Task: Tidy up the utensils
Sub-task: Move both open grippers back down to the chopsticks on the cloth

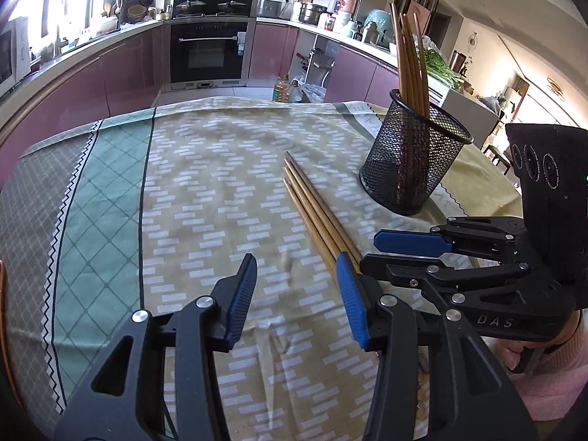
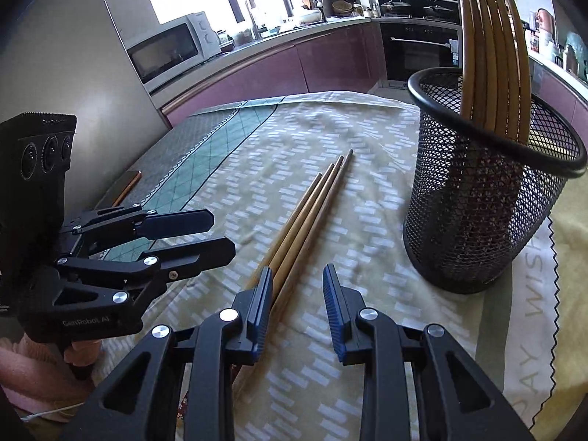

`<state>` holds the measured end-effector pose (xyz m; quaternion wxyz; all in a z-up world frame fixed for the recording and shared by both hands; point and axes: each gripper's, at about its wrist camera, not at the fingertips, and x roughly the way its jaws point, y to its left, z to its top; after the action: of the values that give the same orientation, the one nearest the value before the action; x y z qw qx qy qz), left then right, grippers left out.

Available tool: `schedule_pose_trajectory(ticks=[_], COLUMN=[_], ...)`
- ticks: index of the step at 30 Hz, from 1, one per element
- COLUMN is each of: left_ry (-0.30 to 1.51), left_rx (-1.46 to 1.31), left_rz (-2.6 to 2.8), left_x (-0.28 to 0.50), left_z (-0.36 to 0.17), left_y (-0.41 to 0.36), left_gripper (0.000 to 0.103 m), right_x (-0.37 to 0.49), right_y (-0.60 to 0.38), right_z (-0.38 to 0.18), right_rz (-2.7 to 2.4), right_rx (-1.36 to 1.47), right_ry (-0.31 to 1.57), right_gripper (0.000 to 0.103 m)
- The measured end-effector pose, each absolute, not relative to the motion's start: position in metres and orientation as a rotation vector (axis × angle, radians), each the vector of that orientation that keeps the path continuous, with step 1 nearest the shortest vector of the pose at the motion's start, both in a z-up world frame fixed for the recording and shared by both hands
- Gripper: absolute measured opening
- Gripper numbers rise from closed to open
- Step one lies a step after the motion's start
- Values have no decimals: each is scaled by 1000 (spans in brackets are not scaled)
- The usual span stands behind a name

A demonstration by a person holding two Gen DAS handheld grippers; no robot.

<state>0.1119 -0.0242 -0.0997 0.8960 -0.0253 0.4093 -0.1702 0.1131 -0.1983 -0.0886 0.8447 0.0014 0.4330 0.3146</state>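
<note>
1. I see three loose chopsticks (image 1: 312,198) lying side by side on the patterned tablecloth (image 1: 205,183), touching along their length, tips pointing away from me toward the kitchen counter.
2. My left gripper (image 1: 297,294) hangs just above the cloth with its jaws apart and nothing between them. Its right-hand blue pad (image 1: 352,301) sits over the near ends of the loose chopsticks; I cannot tell whether it touches them.
3. From the right wrist view, my right gripper (image 2: 297,308) is also parted, more narrowly. The loose chopsticks (image 2: 308,217) run under its left pad (image 2: 261,308), and the gap between the pads shows only bare tablecloth (image 2: 367,220), so it grips nothing.
4. Each gripper appears in the other's camera: the right gripper (image 1: 386,250) lies just beside the left one, its fingers pointing across the chopstick ends, and the left gripper (image 2: 217,233) shows at the left edge of the right view.
5. The black mesh holder (image 1: 415,161) stands upright on the cloth, to the right of the loose chopsticks and apart from them. Several more chopsticks (image 1: 408,58) stand in it, leaning against its rim.
6. In the right view the mesh holder (image 2: 477,213) is close at the right, the standing chopsticks (image 2: 488,47) fanned inside.
7. A pink sleeve (image 1: 551,375) shows behind the right gripper's handle.
</note>
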Motion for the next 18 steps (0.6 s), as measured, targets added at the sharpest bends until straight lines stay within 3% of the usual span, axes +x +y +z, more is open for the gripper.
schedule_pose_trajectory(ticks=[18], left_ry=[887], left_rx=[-27], left_rz=[-378], left_x=[121], left_z=[-110], left_y=[-38], left_gripper=[45], right_x=[117], right_y=[-205], right_z=[-93], right_rz=[629], right_rx=[22], right_ry=[937], right_gripper=[23])
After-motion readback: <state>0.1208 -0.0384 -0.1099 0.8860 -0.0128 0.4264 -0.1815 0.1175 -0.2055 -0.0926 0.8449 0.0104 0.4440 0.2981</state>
